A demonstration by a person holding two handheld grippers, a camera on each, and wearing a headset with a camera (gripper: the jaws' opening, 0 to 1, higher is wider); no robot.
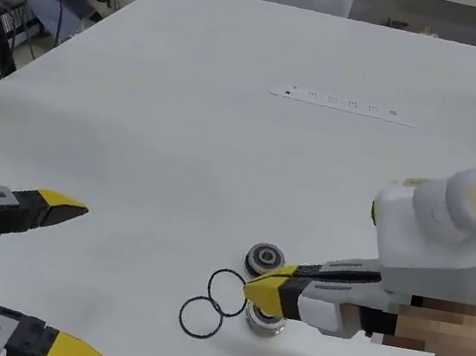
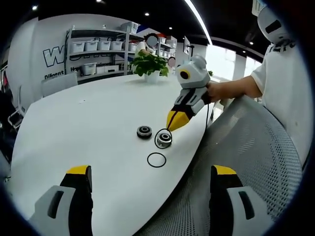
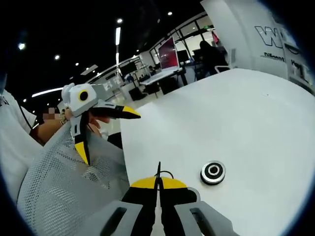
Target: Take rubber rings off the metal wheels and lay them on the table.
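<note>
Head view: right gripper [image 1: 258,285] pinches its yellow jaws together on a thin black rubber ring [image 1: 209,290], apparently to peel it off the small silver metal wheel [image 1: 265,321]; a loose black ring [image 1: 181,314] already lies just beside it on the white table [image 1: 226,139]; left gripper [image 1: 101,288] hangs with jaws wide apart, well aside, probably keeping clear.

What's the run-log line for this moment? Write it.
right gripper shut on rubber ring beside wheel | left gripper open, off to the side | loose ring on table | second wheel apart
</note>
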